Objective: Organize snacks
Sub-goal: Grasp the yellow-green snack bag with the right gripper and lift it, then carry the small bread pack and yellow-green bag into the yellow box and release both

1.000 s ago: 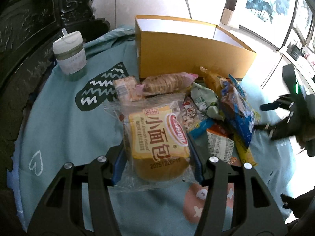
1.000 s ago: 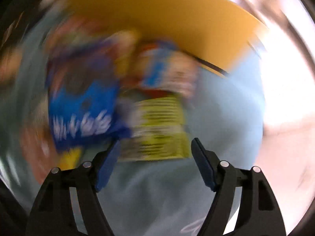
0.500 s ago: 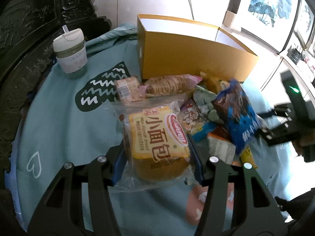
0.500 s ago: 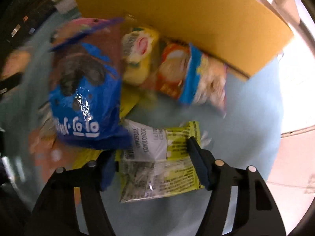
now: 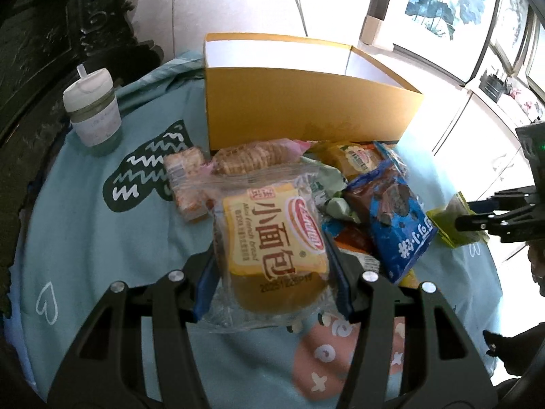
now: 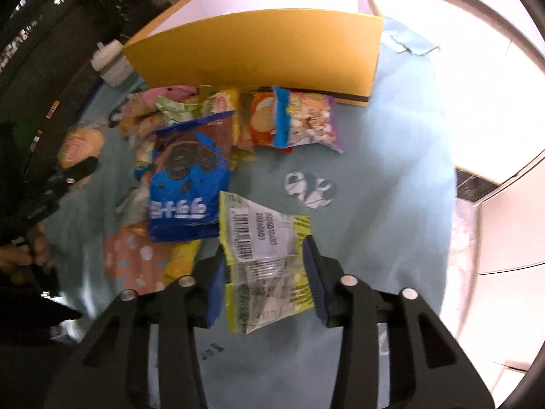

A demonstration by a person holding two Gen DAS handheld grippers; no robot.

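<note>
Left wrist: our left gripper (image 5: 272,279) pinches the bread bag (image 5: 272,238) between its pads, over the teal cloth (image 5: 85,231); the yellow box (image 5: 306,109) stands at 12 o'clock, a cup (image 5: 93,109) at 10.

Right wrist: our right gripper (image 6: 265,279) is closing on the yellow packet (image 6: 262,255) between its pads; the cookie bag (image 6: 187,177) lies at 11, bare cloth (image 6: 391,187) at 2.

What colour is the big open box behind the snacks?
Yellow outside, white inside: the cardboard box shows best in the left wrist view.

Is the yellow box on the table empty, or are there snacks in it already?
Cannot tell. The yellow box is open-topped, but only its bare white inner walls show; its floor is hidden in both views.
</note>
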